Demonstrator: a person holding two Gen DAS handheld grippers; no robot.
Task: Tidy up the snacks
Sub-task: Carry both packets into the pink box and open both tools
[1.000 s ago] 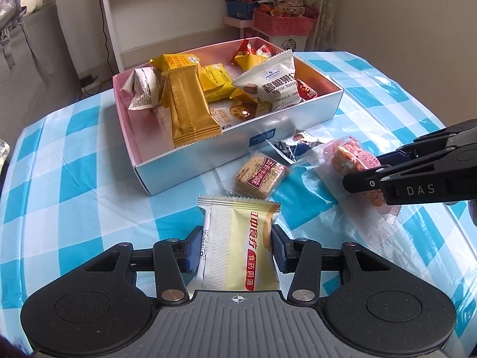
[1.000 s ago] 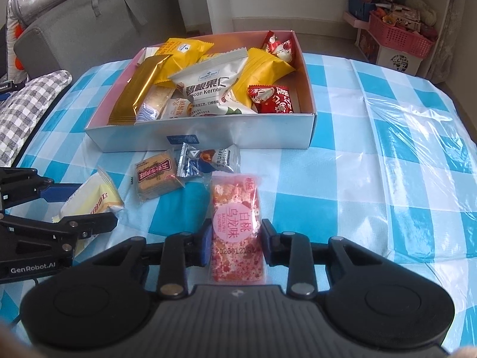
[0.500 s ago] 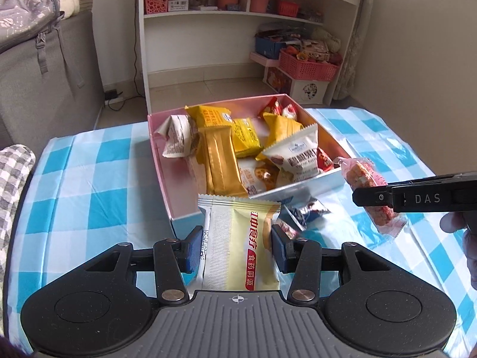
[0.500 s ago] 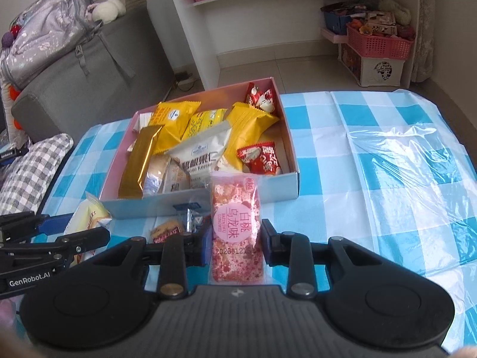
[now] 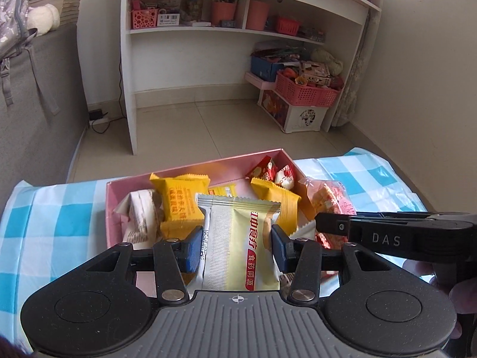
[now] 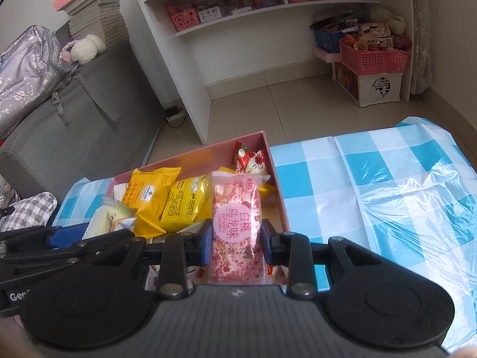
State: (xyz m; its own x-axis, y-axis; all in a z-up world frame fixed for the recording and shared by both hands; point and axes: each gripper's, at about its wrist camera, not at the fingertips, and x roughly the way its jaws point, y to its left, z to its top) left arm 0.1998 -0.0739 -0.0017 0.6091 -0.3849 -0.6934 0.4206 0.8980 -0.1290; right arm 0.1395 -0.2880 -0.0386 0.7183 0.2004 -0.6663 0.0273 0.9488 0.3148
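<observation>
Checked tablecloth (image 6: pixel 372 185), pink box (image 5: pixel 190 168), snack packets clamped between both jaws

This is looking like a lived-in room of a home, and a white shelf unit (image 5: pixel 238 32) is standing against the far wall as its centre. Small pink baskets (image 6: pixel 186 19) and orange pots (image 5: pixel 223 12) are sitting on its shelves. Below and to its right, a pink crate of toys (image 5: pixel 307 91) is resting on a decorated storage box (image 6: pixel 375 88). To its left a grey sofa (image 6: pixel 74 113) is carrying a backpack (image 6: pixel 26 68), a plush toy (image 6: pixel 88 46) and stacked books (image 6: pixel 95 15). In front of it, pale floor tiles (image 5: pixel 226 131) are giving way to a table under a blue-checked plastic cloth (image 6: pixel 387 179).
</observation>
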